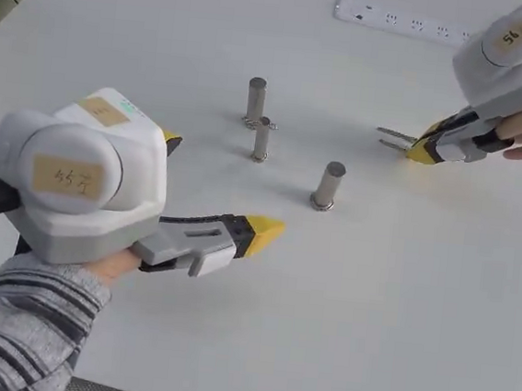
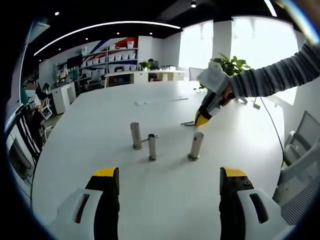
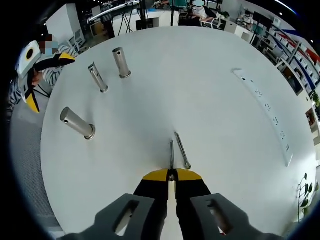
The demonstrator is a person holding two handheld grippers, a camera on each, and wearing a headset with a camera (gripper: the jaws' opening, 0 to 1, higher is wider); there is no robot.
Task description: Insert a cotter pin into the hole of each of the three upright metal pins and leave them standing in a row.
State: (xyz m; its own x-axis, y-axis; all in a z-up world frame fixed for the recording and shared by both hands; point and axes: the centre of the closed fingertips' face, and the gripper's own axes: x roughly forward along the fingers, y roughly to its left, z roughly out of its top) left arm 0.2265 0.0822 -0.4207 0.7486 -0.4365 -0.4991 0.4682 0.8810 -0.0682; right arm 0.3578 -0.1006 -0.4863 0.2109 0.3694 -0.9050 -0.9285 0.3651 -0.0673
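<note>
Three upright metal pins stand on the white table: a far one, a middle one and a near right one. A cotter pin sticks through the top of the middle pin. The other two pins have nothing in their tops. My right gripper is shut on a second cotter pin, low over the table to the right of the pins. Its two legs point forward from the tips. My left gripper stands open, short of the pins, with nothing between its fingers.
A white power strip lies at the table's far edge. The table is bare around the pins. Chairs, shelves and desks stand beyond the table in the left gripper view.
</note>
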